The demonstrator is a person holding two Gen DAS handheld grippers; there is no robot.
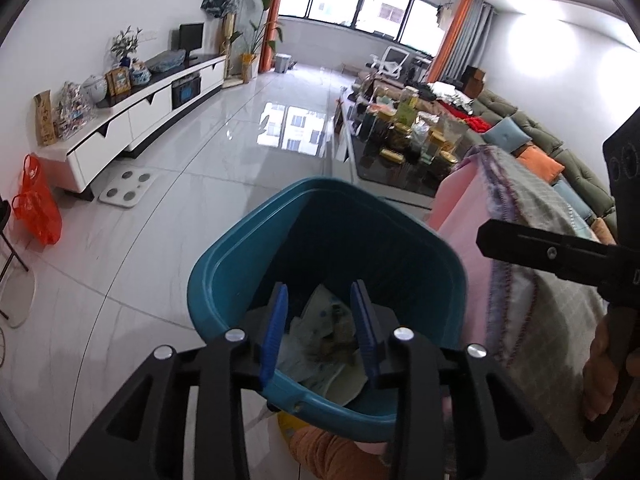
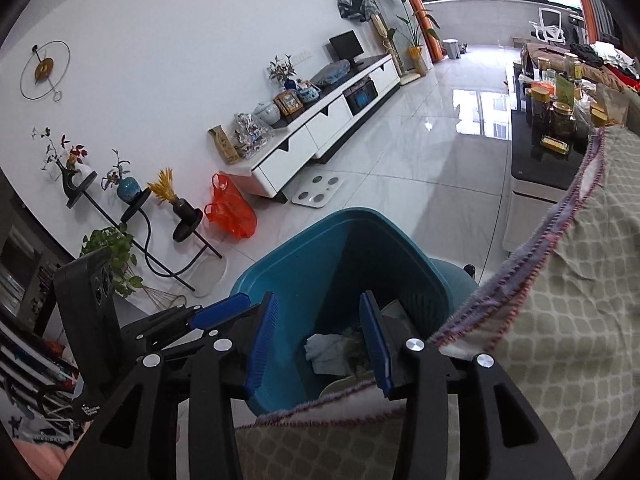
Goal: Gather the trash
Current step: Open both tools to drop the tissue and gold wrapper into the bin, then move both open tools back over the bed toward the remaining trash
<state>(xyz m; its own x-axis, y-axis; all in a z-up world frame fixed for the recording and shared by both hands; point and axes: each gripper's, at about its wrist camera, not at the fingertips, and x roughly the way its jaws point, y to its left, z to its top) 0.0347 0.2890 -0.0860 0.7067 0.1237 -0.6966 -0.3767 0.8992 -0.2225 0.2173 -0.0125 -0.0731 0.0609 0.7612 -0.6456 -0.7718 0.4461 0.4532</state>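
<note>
The bin (image 1: 328,264) stands on the floor beside a blanket-draped seat, and the trash (image 1: 320,344) — crumpled tissue and wrappers — lies at its bottom. Both tools hang over its mouth: the left tool (image 1: 322,332) and the right tool (image 2: 320,340) each have their jaws spread, nothing between them. The trash looks light, soft and crushable — likely best pinched at a raised fold, gently.

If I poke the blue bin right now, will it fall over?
Maybe. The blue bin looks like thin plastic, tall, holding only crumpled paper trash, so it's probably light and tippy. The glossy floor might let it slide instead.
</note>
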